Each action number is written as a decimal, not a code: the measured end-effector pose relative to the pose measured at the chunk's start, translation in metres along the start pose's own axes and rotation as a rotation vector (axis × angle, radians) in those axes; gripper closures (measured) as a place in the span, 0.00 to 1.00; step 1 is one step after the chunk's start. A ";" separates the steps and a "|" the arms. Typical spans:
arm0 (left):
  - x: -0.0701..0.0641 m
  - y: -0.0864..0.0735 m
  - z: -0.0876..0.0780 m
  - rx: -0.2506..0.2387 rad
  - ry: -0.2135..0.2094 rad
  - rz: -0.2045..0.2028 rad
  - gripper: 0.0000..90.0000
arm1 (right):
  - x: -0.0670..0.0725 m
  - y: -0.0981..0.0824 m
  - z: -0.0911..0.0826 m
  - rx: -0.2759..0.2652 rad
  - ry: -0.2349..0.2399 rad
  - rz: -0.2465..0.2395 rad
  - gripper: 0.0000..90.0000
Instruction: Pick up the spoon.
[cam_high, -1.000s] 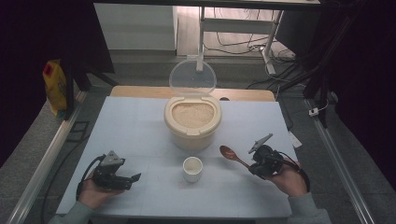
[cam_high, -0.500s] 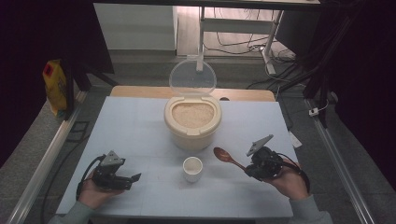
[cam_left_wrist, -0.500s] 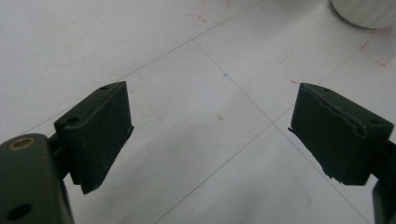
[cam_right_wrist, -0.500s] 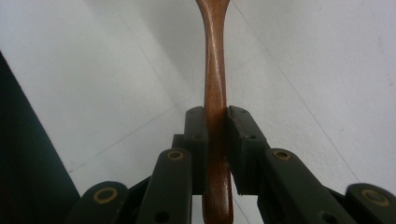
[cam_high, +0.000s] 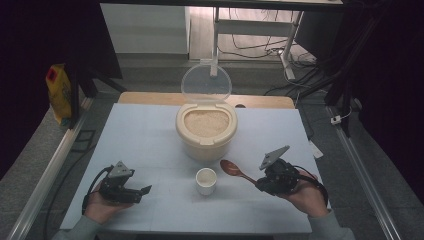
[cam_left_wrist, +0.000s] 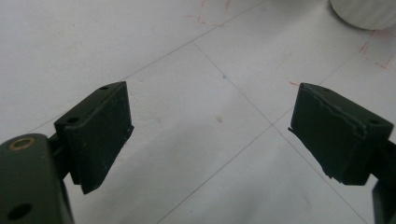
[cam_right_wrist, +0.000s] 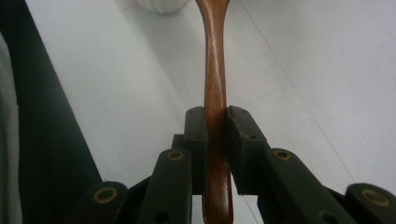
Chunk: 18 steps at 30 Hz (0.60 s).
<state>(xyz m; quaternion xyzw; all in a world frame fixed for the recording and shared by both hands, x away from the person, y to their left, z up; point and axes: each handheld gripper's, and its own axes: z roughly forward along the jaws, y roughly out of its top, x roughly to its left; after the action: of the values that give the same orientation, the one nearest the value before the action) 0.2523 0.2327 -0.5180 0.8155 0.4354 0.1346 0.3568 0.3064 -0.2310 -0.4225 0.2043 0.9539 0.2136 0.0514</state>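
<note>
Item, spoon (cam_high: 235, 170): your right gripper (cam_high: 260, 183) has it clamped by the handle, bowl raised beside the cup (cam_high: 206, 180); left gripper (cam_high: 144, 190) rests wide open, empty; next, likely, carry it into the rice bin (cam_high: 206, 127) to scoop.

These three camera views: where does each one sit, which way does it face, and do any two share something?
High view: above the near table edge, looking forward and down at the rice container; both hands and forearms show.
Left gripper view: on the left gripper, looking down at the table between open jaws.
Right gripper view: on the right gripper, looking along the wooden spoon it clamps.
Shared: the high view and the right gripper view both show the spoon and the white cup.
</note>
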 end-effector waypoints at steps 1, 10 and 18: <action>0.000 0.001 0.000 -0.001 0.000 0.003 0.14 | 0.001 0.001 0.000 -0.001 0.002 -0.006 0.87; -0.013 0.012 -0.005 -0.036 -0.024 0.049 0.14 | 0.015 0.016 0.006 -0.003 0.013 -0.057 0.87; -0.018 0.017 -0.003 -0.037 -0.039 0.063 0.14 | 0.023 0.028 0.015 0.011 0.027 -0.095 0.87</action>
<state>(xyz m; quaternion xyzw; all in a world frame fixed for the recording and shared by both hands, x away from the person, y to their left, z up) 0.2505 0.2134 -0.5022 0.8245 0.4000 0.1376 0.3759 0.2985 -0.1923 -0.4242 0.1562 0.9643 0.2085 0.0475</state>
